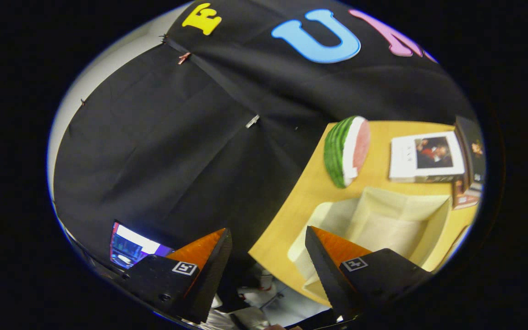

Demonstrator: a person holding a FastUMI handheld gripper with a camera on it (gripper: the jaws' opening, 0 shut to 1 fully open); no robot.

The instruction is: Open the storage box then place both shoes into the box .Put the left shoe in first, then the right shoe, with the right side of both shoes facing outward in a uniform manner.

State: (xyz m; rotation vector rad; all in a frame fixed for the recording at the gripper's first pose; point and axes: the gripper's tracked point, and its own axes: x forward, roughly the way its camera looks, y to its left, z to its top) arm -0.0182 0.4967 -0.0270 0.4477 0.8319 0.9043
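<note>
Our gripper (pixel 268 238) hangs tilted with fingers spread and nothing between them, one finger over the open cream storage box (pixel 383 220) whose visible inside we see bare.

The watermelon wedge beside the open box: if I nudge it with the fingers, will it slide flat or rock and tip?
The watermelon wedge rests on its curved striped rind, so it would likely rock or roll rather than slide. Its smooth surface could slip between the fingers. It looks like a light toy, though I cannot be sure. The gripper is open, short of the box and well short of the wedge.
</note>
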